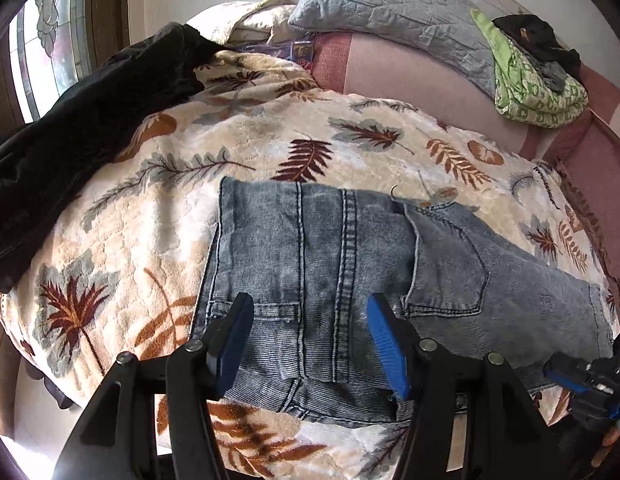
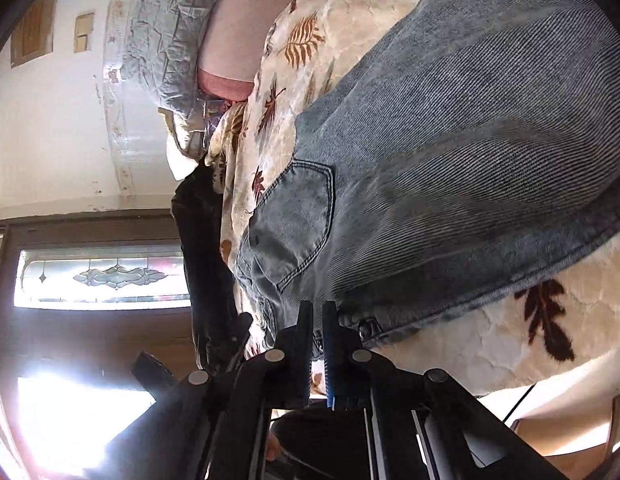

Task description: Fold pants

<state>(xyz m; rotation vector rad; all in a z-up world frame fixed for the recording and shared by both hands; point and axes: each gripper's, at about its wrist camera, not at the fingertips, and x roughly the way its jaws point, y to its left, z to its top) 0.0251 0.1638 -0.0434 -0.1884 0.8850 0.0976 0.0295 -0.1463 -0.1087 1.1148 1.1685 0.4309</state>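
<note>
Your left gripper [image 1: 310, 336] hovers with its blue-padded fingers spread wide apart, and the folded pants [image 1: 350, 280] lie directly ahead of and beneath it, the centre seam running between the fingers. Your right gripper [image 2: 316, 320] has its fingers pressed nearly together at the near edge of the pants [image 2: 450, 160]; whether denim is pinched between them you cannot tell. Beyond the left gripper's fingertips, the pants rest on a leaf-print blanket [image 1: 269, 140]. Further ahead and to its left sits a dark garment [image 1: 89, 120], with a grey quilted pillow [image 1: 390, 12] at the far side and a green patterned cloth [image 1: 530, 88] far right.
</note>
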